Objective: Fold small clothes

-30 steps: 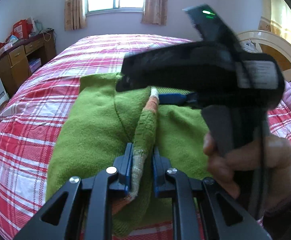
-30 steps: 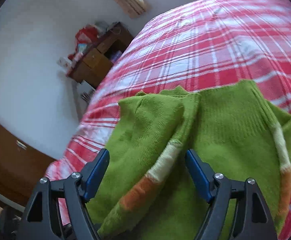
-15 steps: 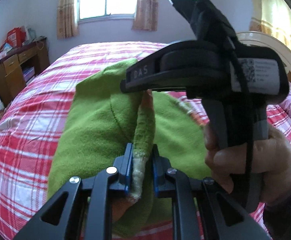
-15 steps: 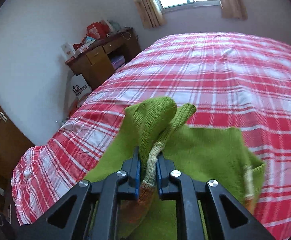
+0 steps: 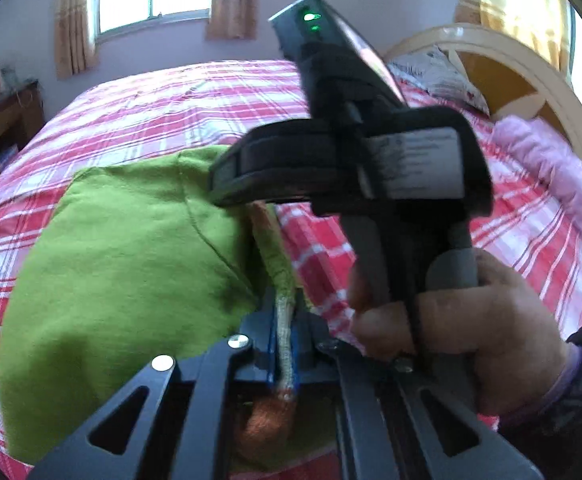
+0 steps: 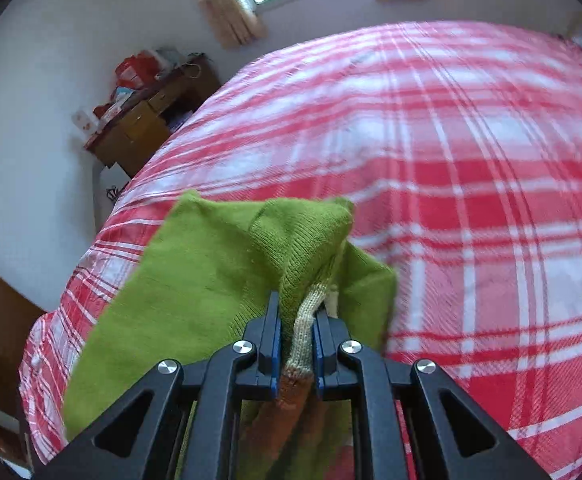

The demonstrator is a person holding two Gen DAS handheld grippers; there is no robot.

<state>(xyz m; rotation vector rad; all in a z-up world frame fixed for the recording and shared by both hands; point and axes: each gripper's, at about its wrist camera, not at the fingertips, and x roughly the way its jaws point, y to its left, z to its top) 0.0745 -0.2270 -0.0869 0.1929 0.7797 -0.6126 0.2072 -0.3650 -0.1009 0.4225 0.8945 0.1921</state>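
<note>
Wool filled the left wrist view: the left gripper [image 5: 282,354] was clamped on the striped edge of the green sweater [image 5: 131,264], which lay on the near left of the plaid bed [image 5: 195,96], while a hand [image 5: 463,316] held the right gripper's black body close on the right. In the right wrist view, the right gripper [image 6: 295,350] pinched the sweater's striped hem, its green cloth bunched up just beyond the tips.
</note>
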